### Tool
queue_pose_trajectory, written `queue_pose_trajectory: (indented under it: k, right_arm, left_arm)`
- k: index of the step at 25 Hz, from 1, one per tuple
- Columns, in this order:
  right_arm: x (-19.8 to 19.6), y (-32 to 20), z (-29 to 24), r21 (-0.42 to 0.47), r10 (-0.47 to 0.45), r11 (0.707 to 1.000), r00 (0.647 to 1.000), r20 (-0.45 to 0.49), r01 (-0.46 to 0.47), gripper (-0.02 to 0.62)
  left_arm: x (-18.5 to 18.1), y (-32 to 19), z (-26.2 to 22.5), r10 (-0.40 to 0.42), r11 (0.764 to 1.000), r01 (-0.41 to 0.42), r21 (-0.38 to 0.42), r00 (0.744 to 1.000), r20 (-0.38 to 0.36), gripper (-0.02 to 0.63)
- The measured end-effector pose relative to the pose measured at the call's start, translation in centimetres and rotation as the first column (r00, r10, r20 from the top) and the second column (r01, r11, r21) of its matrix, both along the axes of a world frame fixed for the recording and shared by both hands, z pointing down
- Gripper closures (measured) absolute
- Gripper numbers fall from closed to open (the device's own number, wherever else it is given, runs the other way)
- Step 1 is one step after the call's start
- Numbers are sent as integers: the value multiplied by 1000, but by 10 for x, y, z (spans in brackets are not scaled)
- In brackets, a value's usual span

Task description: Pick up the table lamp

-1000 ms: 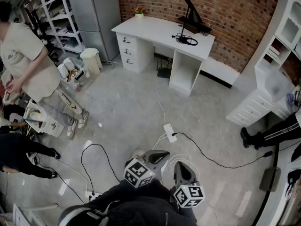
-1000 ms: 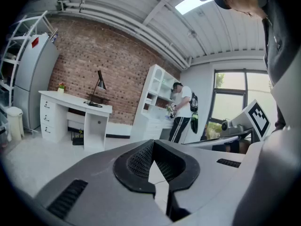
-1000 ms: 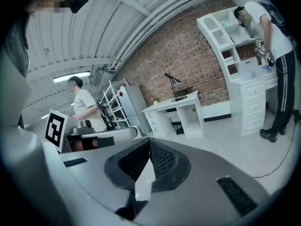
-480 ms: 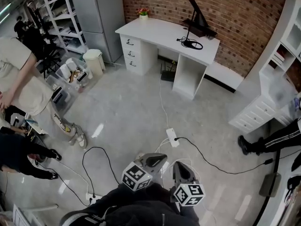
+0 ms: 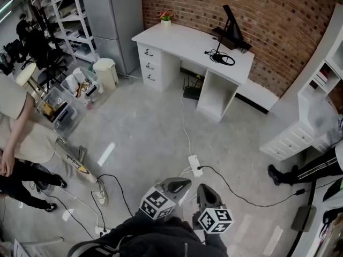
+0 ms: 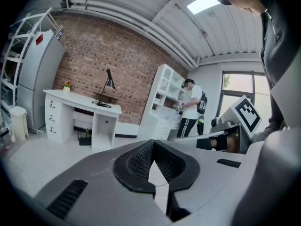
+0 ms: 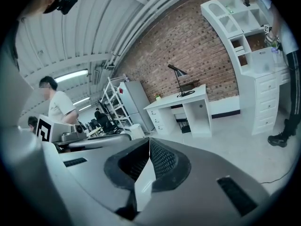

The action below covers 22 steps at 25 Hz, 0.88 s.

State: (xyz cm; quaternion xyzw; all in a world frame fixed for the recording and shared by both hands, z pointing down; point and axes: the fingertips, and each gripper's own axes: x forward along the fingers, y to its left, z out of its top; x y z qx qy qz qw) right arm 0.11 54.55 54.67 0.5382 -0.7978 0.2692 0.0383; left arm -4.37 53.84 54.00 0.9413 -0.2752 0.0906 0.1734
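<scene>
A black table lamp point(image 5: 230, 27) stands at the right end of a white desk point(image 5: 177, 39) against the brick wall, its coiled cord point(image 5: 221, 58) lying in front of it. The lamp point(image 6: 108, 84) is small and far off in the left gripper view, and the lamp point(image 7: 180, 77) is equally distant in the right gripper view. My left gripper point(image 5: 184, 183) and right gripper point(image 5: 204, 190) are side by side low in the head view, over the floor, far from the desk. Both are shut with nothing between the jaws.
A white power strip point(image 5: 194, 165) and loose cables point(image 5: 238, 183) lie on the floor between me and the desk. People stand at the left point(image 5: 21, 143) and by the white shelf unit point(image 5: 308, 122) on the right. Metal shelving point(image 5: 64, 15), a bin point(image 5: 105, 71) and boxes line the far left.
The desk and lamp have shifted right and slightly nearer in the head view as I move across the floor. The person at the left has moved lower in the frame. Both grippers stay shut.
</scene>
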Motion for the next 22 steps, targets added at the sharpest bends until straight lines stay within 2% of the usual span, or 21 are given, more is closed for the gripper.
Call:
queue_pose_trajectory:
  k: [9, 16, 22]
  right_arm:
    - [-17, -83, -15, 22, 99, 995, 995, -10, -98, 584]
    - [-50, -137, -13, 30, 127, 991, 992, -16, -127, 584]
    - [-86, -178, -13, 33, 126, 992, 992, -3, -125, 584]
  left_arm:
    - [-26, -88, -14, 57, 998, -57, 16, 998, -19, 600]
    - [-58, -143, -15, 96, 995, -95, 32, 995, -22, 600]
    - [-92, -179, -15, 80, 997, -80, 25, 996, -31, 600]
